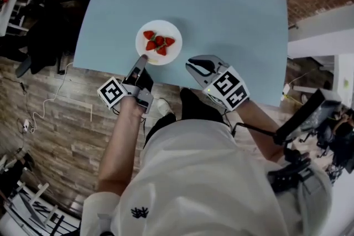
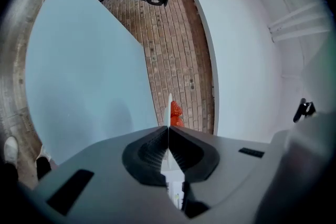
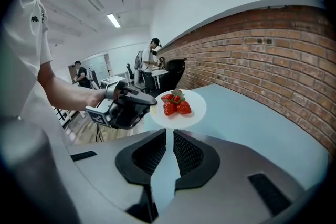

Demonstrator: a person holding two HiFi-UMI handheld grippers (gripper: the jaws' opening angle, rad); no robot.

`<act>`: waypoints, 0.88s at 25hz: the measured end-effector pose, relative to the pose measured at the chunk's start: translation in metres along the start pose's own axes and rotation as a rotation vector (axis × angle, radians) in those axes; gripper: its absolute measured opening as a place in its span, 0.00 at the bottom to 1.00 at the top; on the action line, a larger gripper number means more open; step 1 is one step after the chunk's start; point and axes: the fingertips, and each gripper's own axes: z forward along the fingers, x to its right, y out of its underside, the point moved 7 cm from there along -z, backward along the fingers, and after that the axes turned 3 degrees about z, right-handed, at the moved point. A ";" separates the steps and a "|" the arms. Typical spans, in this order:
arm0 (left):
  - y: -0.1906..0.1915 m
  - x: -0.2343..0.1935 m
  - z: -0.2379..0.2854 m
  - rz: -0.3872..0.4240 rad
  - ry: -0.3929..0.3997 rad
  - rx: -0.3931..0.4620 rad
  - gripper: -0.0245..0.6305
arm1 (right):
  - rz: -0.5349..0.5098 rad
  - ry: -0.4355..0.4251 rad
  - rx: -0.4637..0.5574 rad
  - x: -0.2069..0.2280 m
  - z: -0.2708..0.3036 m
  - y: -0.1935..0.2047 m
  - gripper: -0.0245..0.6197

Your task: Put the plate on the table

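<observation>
A white plate (image 1: 166, 55) with several strawberries (image 1: 158, 42) is over the front left part of the light blue table (image 1: 221, 14). My left gripper (image 1: 140, 62) is shut on the plate's near rim. In the left gripper view the plate (image 2: 169, 105) shows edge-on between the closed pads of the left gripper (image 2: 168, 128), strawberries (image 2: 176, 112) beyond. Whether the plate touches the table I cannot tell. My right gripper (image 1: 198, 66) hovers to the plate's right with a narrow gap and nothing in it. The right gripper view shows the plate (image 3: 195, 113), the left gripper (image 3: 150, 104) and the right gripper (image 3: 170, 134).
The table's front edge (image 1: 127, 75) runs just under both grippers, with wooden floor (image 1: 61, 119) below it. A brick wall (image 3: 262, 55) lies beyond the table. A black chair (image 1: 44, 36) stands left of the table. Two people (image 3: 149, 63) stand far back in the room.
</observation>
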 end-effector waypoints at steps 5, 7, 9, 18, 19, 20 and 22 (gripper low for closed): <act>-0.021 -0.018 0.050 -0.039 -0.007 0.010 0.05 | 0.000 -0.007 -0.002 0.044 0.020 -0.013 0.09; -0.026 -0.027 0.071 -0.051 -0.018 0.012 0.05 | 0.006 -0.012 -0.016 0.063 0.025 -0.014 0.09; -0.032 -0.038 0.099 -0.059 -0.030 0.010 0.05 | 0.013 -0.021 -0.026 0.085 0.031 -0.013 0.09; -0.049 -0.072 0.176 -0.090 -0.045 -0.013 0.05 | 0.068 -0.004 -0.062 0.129 0.038 0.001 0.09; -0.049 -0.075 0.180 -0.095 -0.044 -0.017 0.05 | 0.071 0.001 -0.070 0.131 0.038 0.006 0.09; -0.049 -0.079 0.185 -0.100 -0.045 -0.022 0.05 | 0.077 0.004 -0.072 0.134 0.039 0.011 0.09; -0.046 -0.088 0.203 -0.106 -0.053 -0.034 0.05 | 0.099 0.002 -0.075 0.148 0.040 0.020 0.09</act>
